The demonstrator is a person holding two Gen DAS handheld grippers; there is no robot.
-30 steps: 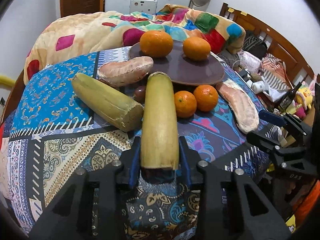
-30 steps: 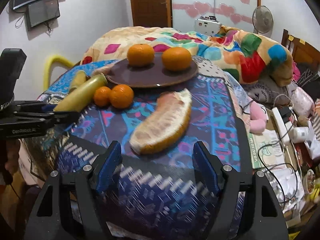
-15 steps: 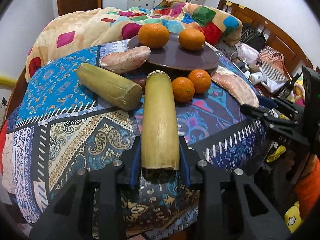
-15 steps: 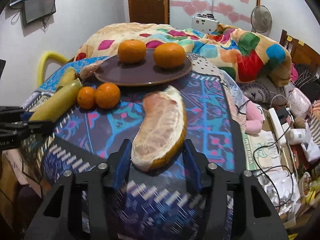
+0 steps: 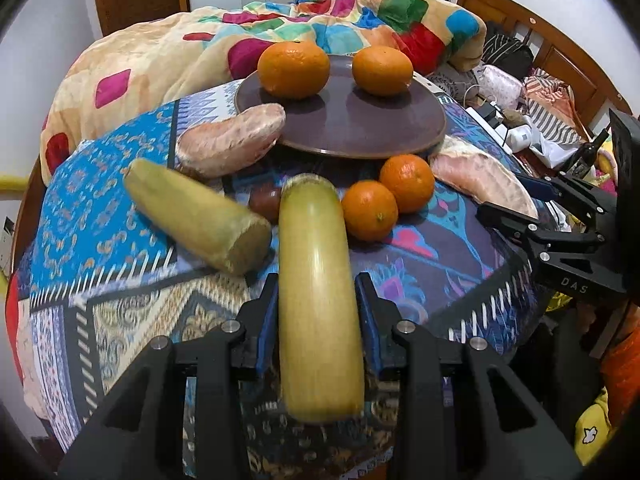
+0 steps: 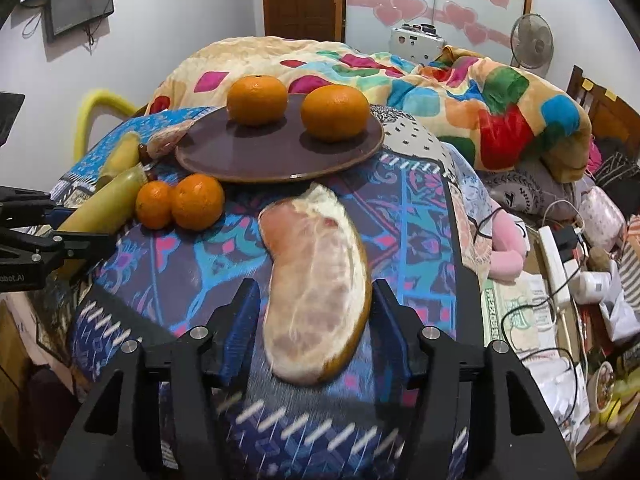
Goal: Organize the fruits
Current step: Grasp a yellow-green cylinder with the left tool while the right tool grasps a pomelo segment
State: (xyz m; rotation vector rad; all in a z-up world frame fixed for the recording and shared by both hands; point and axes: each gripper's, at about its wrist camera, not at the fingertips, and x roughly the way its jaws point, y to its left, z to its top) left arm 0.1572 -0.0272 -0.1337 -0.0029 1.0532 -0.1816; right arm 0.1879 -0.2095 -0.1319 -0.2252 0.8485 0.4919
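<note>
My left gripper (image 5: 318, 304) is shut on a yellow-green sugarcane piece (image 5: 318, 292) that points toward the plate. A second sugarcane piece (image 5: 196, 216) lies to its left. My right gripper (image 6: 316, 308) is shut on a peeled pomelo segment (image 6: 316, 280). A second pomelo segment (image 5: 232, 140) leans on the left rim of the dark brown plate (image 5: 360, 136). Two oranges (image 5: 294, 68) (image 5: 382, 70) sit on the plate. Two smaller oranges (image 5: 370, 210) (image 5: 407, 183) lie in front of it. A small dark fruit (image 5: 265, 204) lies between the sugarcane pieces.
The table has a patterned blue cloth (image 5: 100, 216). A bed with a colourful blanket (image 5: 224, 32) stands behind it. Cables, a power strip (image 6: 556, 256) and clutter lie to the right of the table. A yellow chair back (image 6: 94, 108) shows at left.
Both grippers moved forward toward the plate with their loads. The right gripper shut on the pomelo segment, which lay free between open fingers a second ago.
</note>
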